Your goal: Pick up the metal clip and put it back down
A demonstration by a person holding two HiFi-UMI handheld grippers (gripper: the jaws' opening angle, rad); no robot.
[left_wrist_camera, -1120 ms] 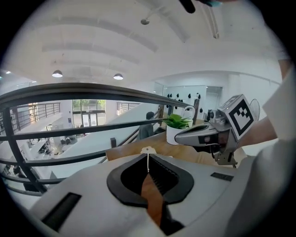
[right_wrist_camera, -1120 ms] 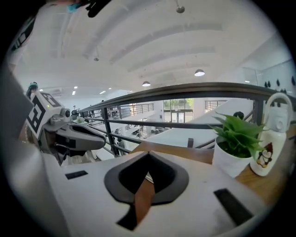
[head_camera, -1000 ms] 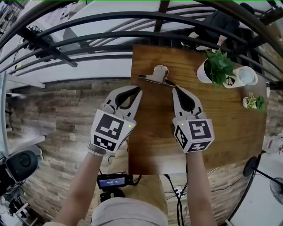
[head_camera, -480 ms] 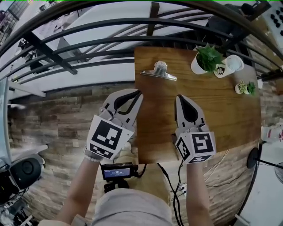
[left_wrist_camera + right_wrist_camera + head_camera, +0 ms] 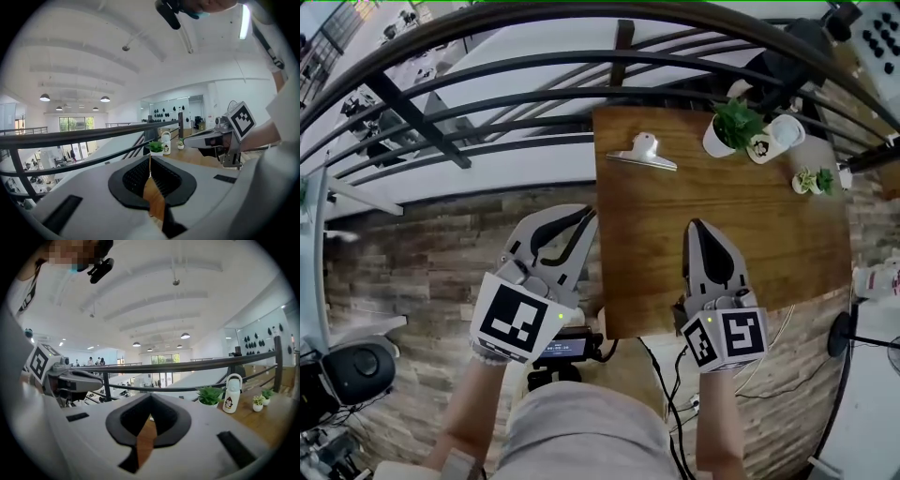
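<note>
The clip (image 5: pixel 643 153) lies flat near the bench's (image 5: pixel 722 244) far left corner. The left gripper (image 5: pixel 592 216) and right gripper (image 5: pixel 695 226), at the near edge, are pressed together and empty. At the far right corner a white pot (image 5: pixel 717 142) holds a plant (image 5: pixel 739 120), and a small pot (image 5: pixel 811 182) holds another.

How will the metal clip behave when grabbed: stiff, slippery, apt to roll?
Probably stiff: the metal clip looks like one shiny bar with a raised lever. Likely slippery, given the polished sheen. Unlikely to roll, since its long bar lies flat on the wooden table.
</note>
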